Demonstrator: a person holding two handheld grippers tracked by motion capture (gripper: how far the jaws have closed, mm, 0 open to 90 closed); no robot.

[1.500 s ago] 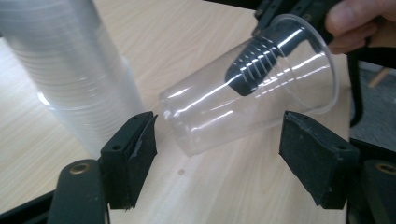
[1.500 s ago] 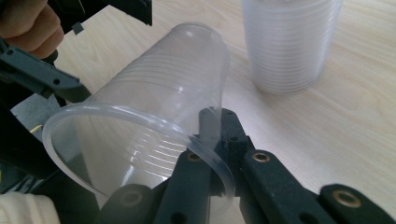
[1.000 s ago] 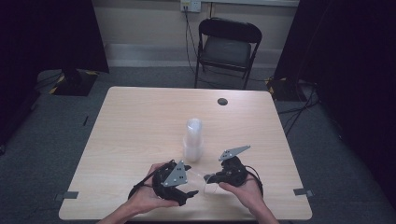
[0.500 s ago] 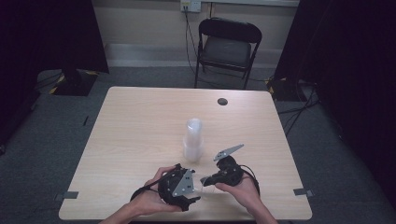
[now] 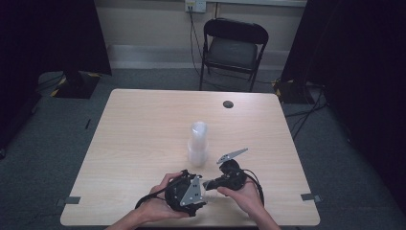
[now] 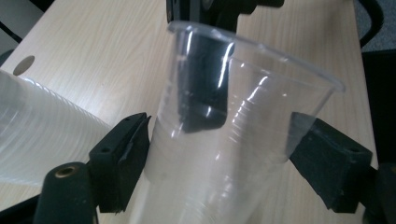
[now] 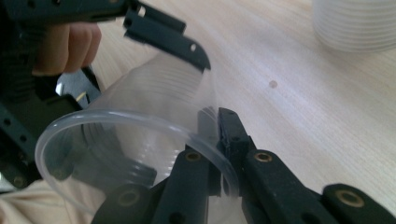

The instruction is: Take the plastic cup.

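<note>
Your left gripper has a clear plastic cup between its jaws, one jaw on each side of the cup wall, pressed against it; the cup tilts, its open rim pointing away from you and up. What looks like a second cup is nested inside it, though the walls are too clear to be sure.

Your right gripper has come in from the cup's mouth. Its jaws stand nearly closed, pinching the rim of the cup: one jaw inside the wall, the other outside, with the thin plastic between them. In the left gripper view that inner jaw shows dark through the cup wall, just past your left jaws.

From above, both grippers sit close together at the near edge of the table, left gripper just beside right gripper, jaw ends meeting over the cup, which is too faint there to make out.

The stack of clear cups stands upright on the table just beyond your right gripper, apart from both tools. In the left gripper view it lies off to the left of your left jaw; in the right gripper view its ribbed base sits far ahead, at upper right.
</note>
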